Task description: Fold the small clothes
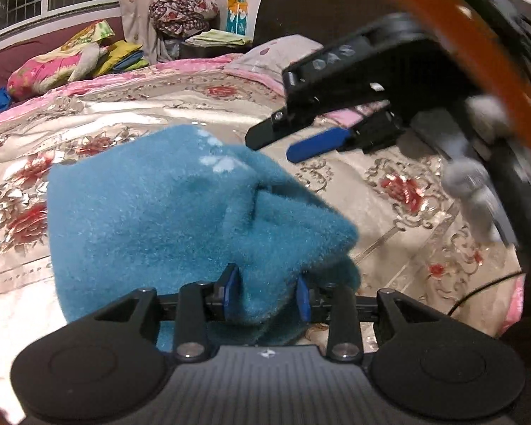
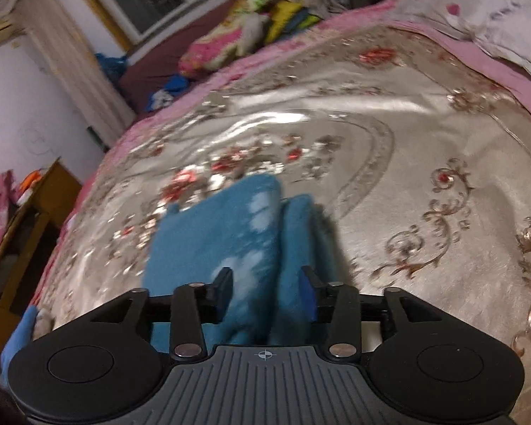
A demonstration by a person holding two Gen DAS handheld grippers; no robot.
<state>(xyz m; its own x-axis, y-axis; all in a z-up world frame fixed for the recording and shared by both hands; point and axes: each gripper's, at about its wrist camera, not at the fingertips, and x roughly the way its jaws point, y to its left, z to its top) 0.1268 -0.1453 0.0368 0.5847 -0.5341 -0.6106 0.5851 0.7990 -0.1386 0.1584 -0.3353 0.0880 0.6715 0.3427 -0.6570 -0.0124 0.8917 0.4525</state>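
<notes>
A fuzzy teal garment [image 1: 180,212] with pale paw prints lies bunched on the floral satin bedspread [image 1: 159,113]. My left gripper [image 1: 267,294] is shut on its near edge, cloth pinched between the blue pads. In the left wrist view my right gripper [image 1: 276,145] hovers open and empty above the bed, to the right of the garment. In the right wrist view the teal garment [image 2: 223,244] lies below and between my right gripper's [image 2: 269,292] spread fingers; the picture is blurred, and I see no grip on the cloth.
A pillow [image 2: 478,28] lies at the head of the bed. Folded bedding and clothes [image 1: 70,60] are piled on the far side by the window. A wooden cabinet [image 2: 24,233] stands beside the bed. A black cable [image 1: 485,290] lies at the bed's right edge.
</notes>
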